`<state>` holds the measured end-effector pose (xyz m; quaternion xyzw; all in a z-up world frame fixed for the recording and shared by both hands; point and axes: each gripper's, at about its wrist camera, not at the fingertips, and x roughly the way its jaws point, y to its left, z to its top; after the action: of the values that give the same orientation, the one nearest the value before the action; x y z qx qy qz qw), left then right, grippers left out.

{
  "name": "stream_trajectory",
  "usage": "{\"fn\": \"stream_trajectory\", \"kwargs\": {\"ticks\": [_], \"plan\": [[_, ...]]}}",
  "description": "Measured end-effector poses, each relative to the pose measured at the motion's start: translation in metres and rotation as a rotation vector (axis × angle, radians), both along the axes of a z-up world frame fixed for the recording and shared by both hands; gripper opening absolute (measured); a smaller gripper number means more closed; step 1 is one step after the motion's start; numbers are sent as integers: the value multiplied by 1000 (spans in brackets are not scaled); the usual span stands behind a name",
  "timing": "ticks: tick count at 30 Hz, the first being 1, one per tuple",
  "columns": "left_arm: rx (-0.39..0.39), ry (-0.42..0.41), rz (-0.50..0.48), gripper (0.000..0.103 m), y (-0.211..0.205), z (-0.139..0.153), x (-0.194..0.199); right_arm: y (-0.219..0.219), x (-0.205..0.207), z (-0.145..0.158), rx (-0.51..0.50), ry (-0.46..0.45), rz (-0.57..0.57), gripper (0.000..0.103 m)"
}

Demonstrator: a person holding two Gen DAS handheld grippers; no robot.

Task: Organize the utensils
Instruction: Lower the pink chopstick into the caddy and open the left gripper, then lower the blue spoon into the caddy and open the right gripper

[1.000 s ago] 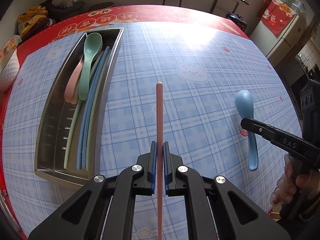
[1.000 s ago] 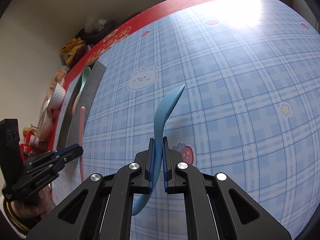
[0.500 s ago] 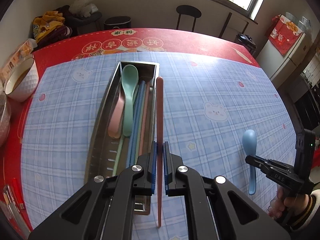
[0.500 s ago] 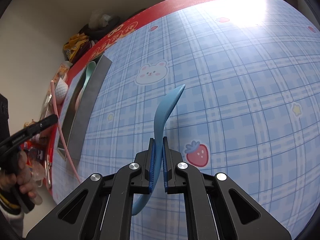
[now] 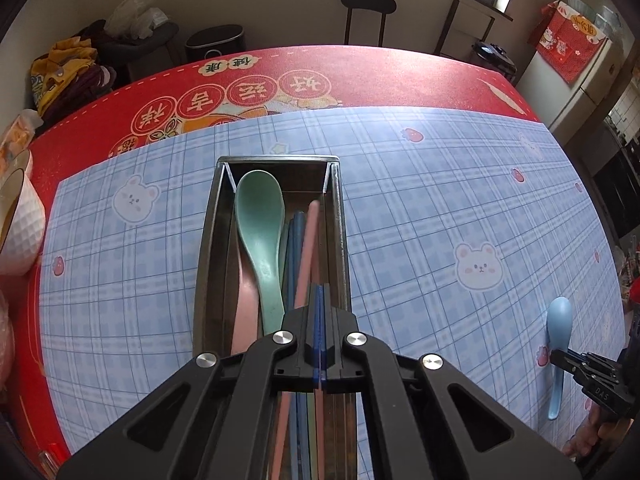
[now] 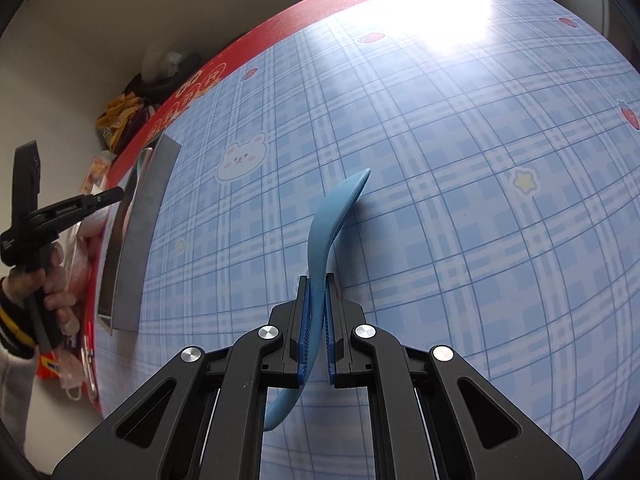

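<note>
Carried across from the open tablecloth, the pink chopstick [image 5: 307, 248] now lies inside the steel tray [image 5: 206, 248] beside the green spoon [image 5: 260, 240], and the left gripper [image 5: 319, 294] above it has its jaws pressed together on nothing. That leaves the blue spoon [image 6: 332, 232], clamped in the right gripper [image 6: 316, 284] low over the tablecloth [image 6: 460, 200] well right of the tray, probably the last piece to go in.

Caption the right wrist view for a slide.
Right gripper shut on blue spoon over checked tablecloth.
</note>
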<state>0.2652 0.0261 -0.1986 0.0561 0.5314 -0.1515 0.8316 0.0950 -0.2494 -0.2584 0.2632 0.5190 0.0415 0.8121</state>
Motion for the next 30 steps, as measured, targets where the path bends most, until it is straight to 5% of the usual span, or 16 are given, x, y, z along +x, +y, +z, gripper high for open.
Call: {"fn": "stream_trajectory", "kwargs": {"ticks": [11,16,25,30], "plan": [[-23,11,23,2,12,4,-1,4,9,9,-11,-18,4,7],[-24,-33,23,45,30,19,-28,33,29,27,-31,-57,93,7],[-1,-71,75,89,69,22,-78,126,96,62,-69,-106,300,7],[-31,-71,114,97,94,20,-89,188,139,74,-142,-126,419,7]]}}
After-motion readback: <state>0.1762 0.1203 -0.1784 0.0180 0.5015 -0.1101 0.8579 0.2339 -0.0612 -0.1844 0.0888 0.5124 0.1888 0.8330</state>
